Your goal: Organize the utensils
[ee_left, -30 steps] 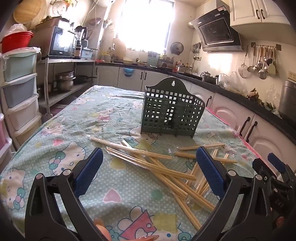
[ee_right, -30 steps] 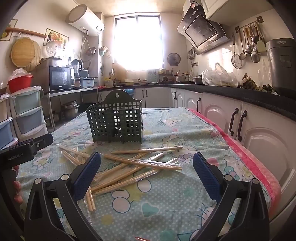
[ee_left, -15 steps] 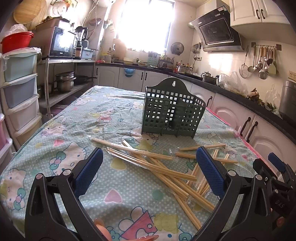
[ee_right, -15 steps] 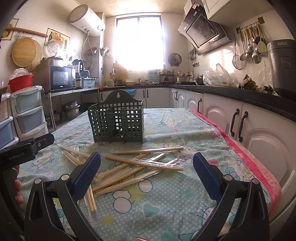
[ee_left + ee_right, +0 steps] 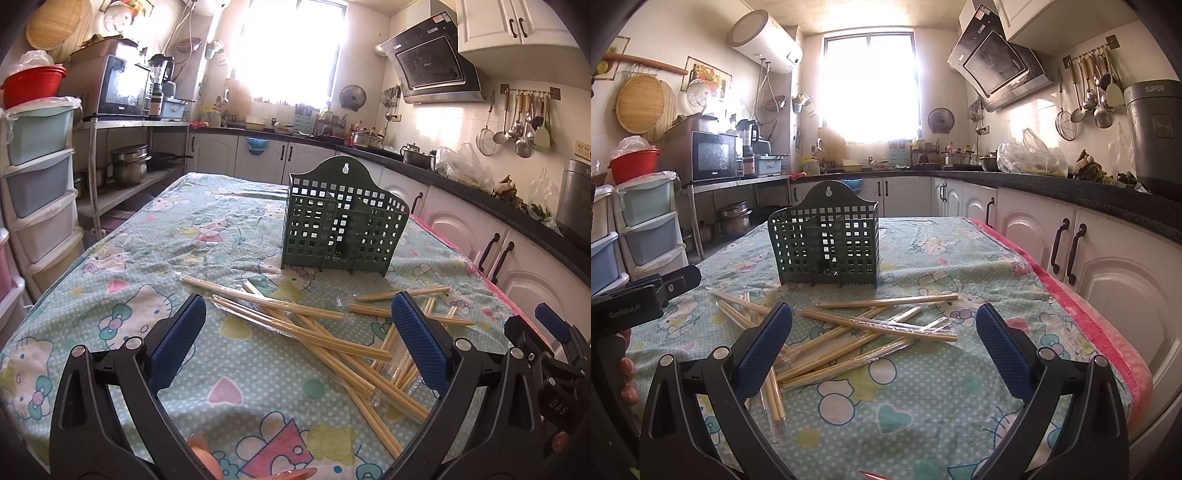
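Note:
A dark green perforated utensil holder [image 5: 343, 225] stands upright on the table; it also shows in the right wrist view [image 5: 827, 247]. Several wooden chopsticks [image 5: 325, 332], some in clear wrappers, lie scattered in front of it, and show in the right wrist view [image 5: 864, 332]. My left gripper [image 5: 299, 339] is open and empty, above the near end of the pile. My right gripper [image 5: 884, 343] is open and empty, above the pile too. The right gripper's body [image 5: 546, 354] shows at the left view's right edge.
The table wears a cartoon-print cloth [image 5: 147, 266] with a pink edge on the right [image 5: 1089, 332]. White cabinets [image 5: 1108, 266] run close along the right side. Plastic drawers [image 5: 37, 192] and a metal shelf with pots stand on the left.
Both views have shifted only slightly. The chopsticks and the holder have not moved, and both grippers stay open.

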`<state>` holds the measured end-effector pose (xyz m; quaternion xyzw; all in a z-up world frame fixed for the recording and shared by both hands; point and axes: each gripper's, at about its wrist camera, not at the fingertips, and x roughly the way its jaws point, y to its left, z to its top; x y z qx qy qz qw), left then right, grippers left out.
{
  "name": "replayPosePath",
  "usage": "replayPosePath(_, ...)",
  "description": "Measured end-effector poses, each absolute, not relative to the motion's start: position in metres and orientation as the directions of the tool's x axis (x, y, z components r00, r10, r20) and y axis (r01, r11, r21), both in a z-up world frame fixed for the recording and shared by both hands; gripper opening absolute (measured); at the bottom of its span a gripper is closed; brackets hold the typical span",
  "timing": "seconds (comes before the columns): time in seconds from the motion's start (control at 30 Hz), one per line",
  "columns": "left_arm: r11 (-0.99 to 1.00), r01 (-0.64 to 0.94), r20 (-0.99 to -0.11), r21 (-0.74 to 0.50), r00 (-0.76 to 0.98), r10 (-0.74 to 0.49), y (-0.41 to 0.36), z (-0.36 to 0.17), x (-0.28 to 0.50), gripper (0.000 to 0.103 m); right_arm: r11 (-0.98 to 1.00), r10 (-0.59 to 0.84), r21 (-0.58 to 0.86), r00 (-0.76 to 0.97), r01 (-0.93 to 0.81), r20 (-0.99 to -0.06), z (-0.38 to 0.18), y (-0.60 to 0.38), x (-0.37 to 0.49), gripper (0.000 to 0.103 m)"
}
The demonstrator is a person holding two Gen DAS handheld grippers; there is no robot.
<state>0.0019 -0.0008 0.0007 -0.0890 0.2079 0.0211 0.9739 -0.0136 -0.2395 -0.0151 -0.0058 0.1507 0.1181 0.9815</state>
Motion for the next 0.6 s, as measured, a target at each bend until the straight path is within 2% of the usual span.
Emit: replayPosePath(0.6, 0.984, -0.077, -0.408, -0.163, 0.913, 0.004, -0.0031, 0.0060, -0.0017, 0.093, 0.972, 0.231, 0.027, 0.928, -0.234, -0.293, -0.0150, -0.2426, -0.0143, 0.097)
